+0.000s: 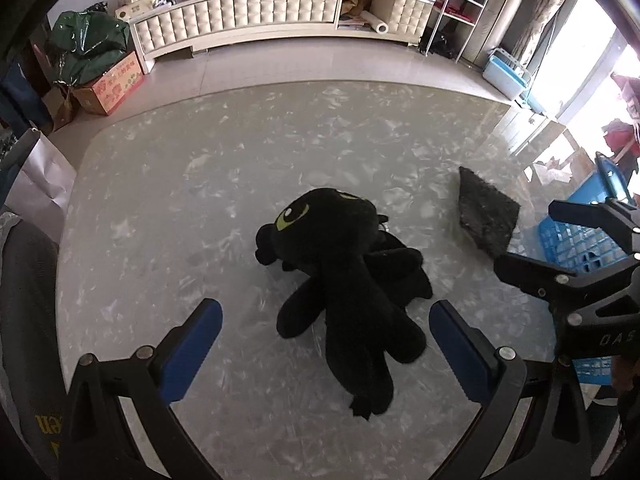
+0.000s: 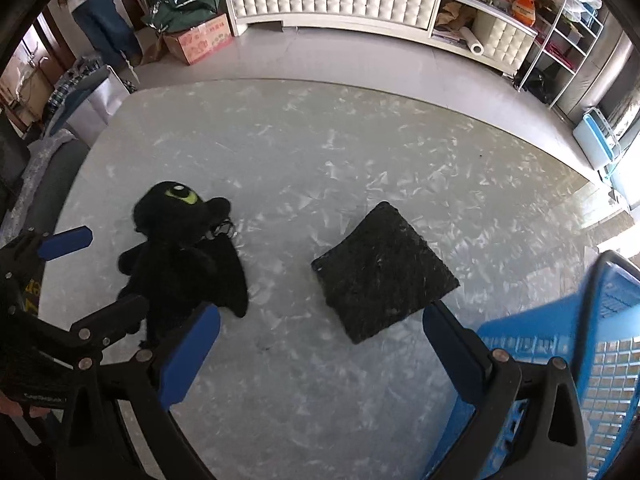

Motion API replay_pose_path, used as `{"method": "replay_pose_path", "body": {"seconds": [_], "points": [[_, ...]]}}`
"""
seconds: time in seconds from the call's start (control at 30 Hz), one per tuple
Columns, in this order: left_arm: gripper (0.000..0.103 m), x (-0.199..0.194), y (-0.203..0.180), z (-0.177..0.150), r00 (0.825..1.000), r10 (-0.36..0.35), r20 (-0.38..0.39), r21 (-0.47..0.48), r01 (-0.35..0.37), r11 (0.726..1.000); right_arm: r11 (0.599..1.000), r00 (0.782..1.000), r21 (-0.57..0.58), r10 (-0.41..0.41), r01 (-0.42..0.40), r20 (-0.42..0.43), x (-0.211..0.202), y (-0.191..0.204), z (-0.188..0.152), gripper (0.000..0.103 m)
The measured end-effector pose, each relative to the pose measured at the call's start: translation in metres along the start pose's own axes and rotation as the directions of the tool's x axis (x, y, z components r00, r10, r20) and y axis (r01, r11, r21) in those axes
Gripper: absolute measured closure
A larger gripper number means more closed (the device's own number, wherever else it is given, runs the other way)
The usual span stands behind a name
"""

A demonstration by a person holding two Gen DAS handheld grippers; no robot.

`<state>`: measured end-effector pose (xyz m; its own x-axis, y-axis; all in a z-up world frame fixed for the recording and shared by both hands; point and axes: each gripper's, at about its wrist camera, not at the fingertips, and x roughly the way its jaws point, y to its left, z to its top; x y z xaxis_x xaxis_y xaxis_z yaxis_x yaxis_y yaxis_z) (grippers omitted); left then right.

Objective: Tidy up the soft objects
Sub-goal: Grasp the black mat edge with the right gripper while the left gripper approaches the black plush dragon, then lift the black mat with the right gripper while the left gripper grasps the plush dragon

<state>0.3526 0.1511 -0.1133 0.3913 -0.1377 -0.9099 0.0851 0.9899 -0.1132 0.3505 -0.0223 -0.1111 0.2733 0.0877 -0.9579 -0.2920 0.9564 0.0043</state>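
Observation:
A black plush dragon with green eyes (image 1: 340,272) lies on the pale marbled table (image 1: 200,160), its tail reaching between the fingers of my open left gripper (image 1: 326,320). In the right wrist view the same plush dragon (image 2: 180,252) lies at the left, beside the left gripper (image 2: 100,280). A dark grey square cushion (image 2: 384,270) rests flat just ahead of my open right gripper (image 2: 320,332), untouched; the cushion (image 1: 486,214) shows at the right in the left wrist view. A blue plastic basket (image 2: 600,340) stands at the table's right, close to my right finger. My right gripper (image 1: 528,240) enters from the right edge.
Beyond the table's far edge are a cream padded cabinet (image 1: 260,12), a cardboard box with a green bag (image 1: 108,84), a white wire rack (image 2: 560,36) and a blue-white case (image 2: 596,140). A person (image 2: 100,12) stands at the far left. A white paper bag (image 1: 40,184) stands by the left edge.

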Motion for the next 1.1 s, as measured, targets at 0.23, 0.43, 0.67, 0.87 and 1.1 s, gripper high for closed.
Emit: {"method": "replay_pose_path", "body": {"seconds": [0.23, 0.43, 0.67, 0.87, 1.1], "points": [[0.000, 0.025, 0.007, 0.008, 0.999, 0.014, -0.040, -0.014, -0.014, 1.000, 0.999, 0.996, 0.015, -0.046, 0.047, -0.073, 0.028, -0.005, 0.010, 0.005], [0.000, 0.043, 0.006, 0.012, 0.996, 0.037, -0.080, -0.002, -0.038, 0.999, 0.998, 0.990, 0.029, -0.052, 0.056, -0.127, 0.048, -0.003, 0.018, 0.014], [0.000, 0.055, 0.012, 0.013, 0.994, 0.013, -0.109, -0.024, -0.016, 1.000, 0.997, 0.987, 0.059, -0.033, 0.043, -0.157, 0.068, -0.009, 0.020, 0.044], [0.000, 0.062, 0.016, 0.010, 0.993, 0.003, -0.122, -0.038, -0.008, 0.999, 0.997, 0.990, 0.032, -0.070, 0.074, -0.122, 0.067, -0.008, 0.016, 0.063], [0.000, 0.066, 0.006, 0.009, 0.987, 0.087, -0.137, 0.021, -0.085, 0.996, 0.997, 0.992, 0.023, -0.065, 0.068, -0.111, 0.061, -0.006, 0.004, 0.087]]}}
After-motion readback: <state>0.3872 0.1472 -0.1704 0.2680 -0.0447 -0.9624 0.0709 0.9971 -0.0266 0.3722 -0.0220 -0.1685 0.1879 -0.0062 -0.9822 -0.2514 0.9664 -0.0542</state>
